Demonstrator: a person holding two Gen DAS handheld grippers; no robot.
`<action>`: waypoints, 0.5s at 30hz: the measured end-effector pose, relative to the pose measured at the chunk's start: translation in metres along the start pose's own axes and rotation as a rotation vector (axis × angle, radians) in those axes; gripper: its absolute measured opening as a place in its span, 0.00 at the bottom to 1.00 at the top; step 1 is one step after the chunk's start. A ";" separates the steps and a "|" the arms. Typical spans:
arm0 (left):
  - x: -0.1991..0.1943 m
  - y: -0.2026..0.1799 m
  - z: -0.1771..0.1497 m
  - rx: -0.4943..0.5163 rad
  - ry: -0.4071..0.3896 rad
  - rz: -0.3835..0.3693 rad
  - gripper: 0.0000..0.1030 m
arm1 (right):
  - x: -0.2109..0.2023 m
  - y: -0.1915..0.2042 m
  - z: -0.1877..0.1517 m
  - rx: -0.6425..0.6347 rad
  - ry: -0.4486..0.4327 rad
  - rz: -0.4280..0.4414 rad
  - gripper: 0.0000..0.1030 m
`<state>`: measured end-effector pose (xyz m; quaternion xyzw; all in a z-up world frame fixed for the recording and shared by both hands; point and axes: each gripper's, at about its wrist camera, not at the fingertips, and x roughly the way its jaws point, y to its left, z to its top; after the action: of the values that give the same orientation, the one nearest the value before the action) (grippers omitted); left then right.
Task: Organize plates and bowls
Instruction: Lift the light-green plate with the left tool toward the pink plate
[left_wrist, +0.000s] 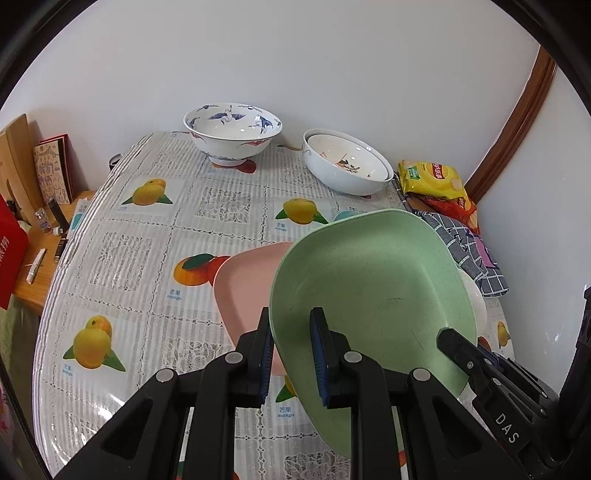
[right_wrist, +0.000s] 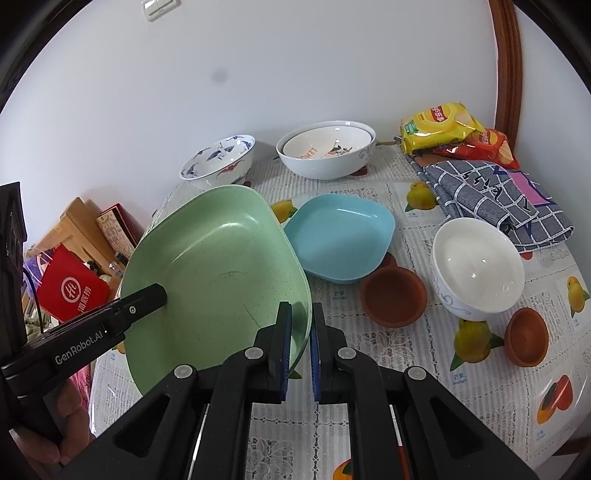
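Observation:
A green plate (left_wrist: 373, 291) is held tilted above the table; it also shows in the right wrist view (right_wrist: 218, 273). My left gripper (left_wrist: 291, 354) straddles its left rim, jaws a little apart around it. My right gripper (right_wrist: 299, 347) is shut on its right rim; its finger shows in the left wrist view (left_wrist: 458, 347). A pink plate (left_wrist: 247, 288) lies on the table under the green plate. A blue plate (right_wrist: 340, 236), a white bowl (right_wrist: 476, 269) and two brown saucers (right_wrist: 393, 299) (right_wrist: 526, 339) stand on the table.
At the back stand a blue-patterned bowl (left_wrist: 232, 129) and two nested white bowls (left_wrist: 347, 166). Snack bags (right_wrist: 439, 127) and a checked cloth (right_wrist: 491, 195) lie at the back right. A wooden side table (left_wrist: 40, 254) with small items stands to the left.

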<state>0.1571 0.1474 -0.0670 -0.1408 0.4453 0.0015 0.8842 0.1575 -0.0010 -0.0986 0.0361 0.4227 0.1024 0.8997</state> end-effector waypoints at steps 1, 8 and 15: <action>0.001 0.001 0.000 -0.001 0.002 0.001 0.18 | 0.001 0.000 0.000 0.000 0.002 0.000 0.09; 0.016 0.011 0.000 -0.016 0.028 0.009 0.18 | 0.019 0.004 -0.002 -0.006 0.032 -0.003 0.09; 0.037 0.023 -0.002 -0.035 0.067 0.025 0.18 | 0.043 0.006 -0.006 -0.014 0.075 -0.002 0.09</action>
<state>0.1747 0.1646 -0.1027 -0.1508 0.4763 0.0156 0.8661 0.1783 0.0140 -0.1338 0.0257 0.4555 0.1055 0.8836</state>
